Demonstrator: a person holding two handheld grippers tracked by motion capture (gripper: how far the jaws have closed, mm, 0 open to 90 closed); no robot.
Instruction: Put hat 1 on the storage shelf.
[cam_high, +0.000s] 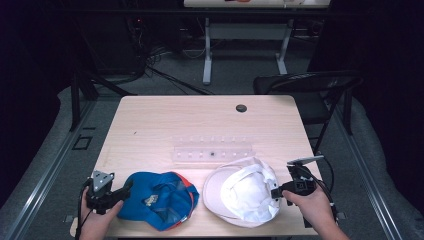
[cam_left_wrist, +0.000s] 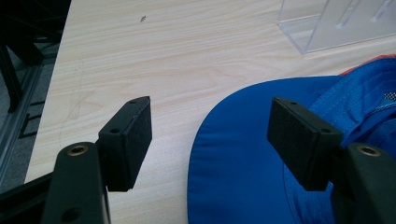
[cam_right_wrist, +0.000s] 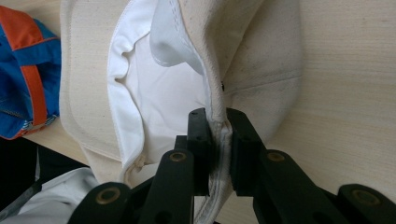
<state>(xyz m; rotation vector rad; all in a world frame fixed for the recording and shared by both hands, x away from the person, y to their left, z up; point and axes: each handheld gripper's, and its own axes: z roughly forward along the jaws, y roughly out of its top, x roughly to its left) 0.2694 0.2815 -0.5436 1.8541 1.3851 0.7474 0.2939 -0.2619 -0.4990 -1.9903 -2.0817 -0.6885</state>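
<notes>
Two caps lie upside down along the near edge of the pale wood-grain table (cam_high: 150, 125). At the near right, the right gripper (cam_right_wrist: 219, 140) has its black jaws pinched on the stitched rim of the cream cap (cam_high: 245, 192), soft cotton with a white lining; the right gripper view shows the seam squeezed between the pads. At the near left, the left gripper (cam_left_wrist: 210, 135) holds its jaws wide apart over the smooth curved brim of the blue cap (cam_high: 157, 200), gripping nothing. Orange trim edges the blue fabric. Farther back sits a clear plastic rack (cam_high: 212, 152), then a dark round grommet (cam_high: 241, 108).
</notes>
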